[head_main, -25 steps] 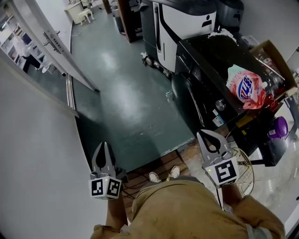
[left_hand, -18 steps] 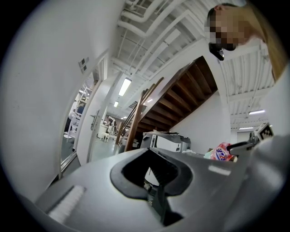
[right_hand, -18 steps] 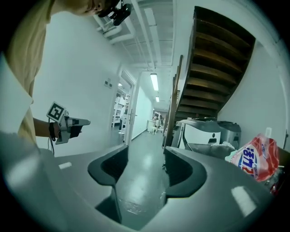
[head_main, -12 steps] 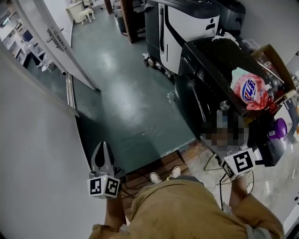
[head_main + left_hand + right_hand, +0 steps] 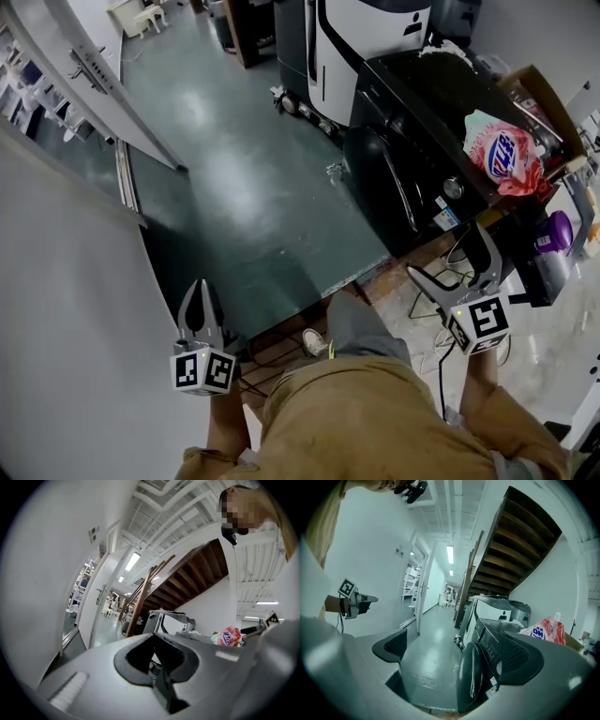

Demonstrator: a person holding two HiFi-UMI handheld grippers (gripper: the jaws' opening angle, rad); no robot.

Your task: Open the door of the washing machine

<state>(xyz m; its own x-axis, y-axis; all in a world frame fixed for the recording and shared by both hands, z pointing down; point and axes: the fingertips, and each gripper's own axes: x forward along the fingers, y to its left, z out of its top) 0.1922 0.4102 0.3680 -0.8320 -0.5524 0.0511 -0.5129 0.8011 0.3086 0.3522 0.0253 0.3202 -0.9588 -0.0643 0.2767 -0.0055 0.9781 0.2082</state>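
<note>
The black washing machine (image 5: 412,141) stands at the right, and its round dark door (image 5: 375,178) looks closed, facing the green floor. In the right gripper view the door (image 5: 472,679) sits low between the jaws, some way ahead. My right gripper (image 5: 452,262) hangs in front of the machine's near corner, open, with nothing between its fingers (image 5: 395,646). My left gripper (image 5: 199,298) is shut and empty, held by the white wall at the left, far from the machine. It also shows as the left gripper (image 5: 363,601) in the right gripper view.
A pink detergent bag (image 5: 502,150) and a cardboard box (image 5: 548,98) lie on top of the machine. A purple bottle (image 5: 555,246) stands at its right. A white and black appliance (image 5: 361,37) stands beyond. A white wall and glass door (image 5: 84,70) run along the left. Cables (image 5: 441,328) lie on the floor.
My right gripper has gone from shut to wide open and shifted right, beside the machine's corner. The person's leg has stepped forward. The left gripper has drifted slightly down and left.
</note>
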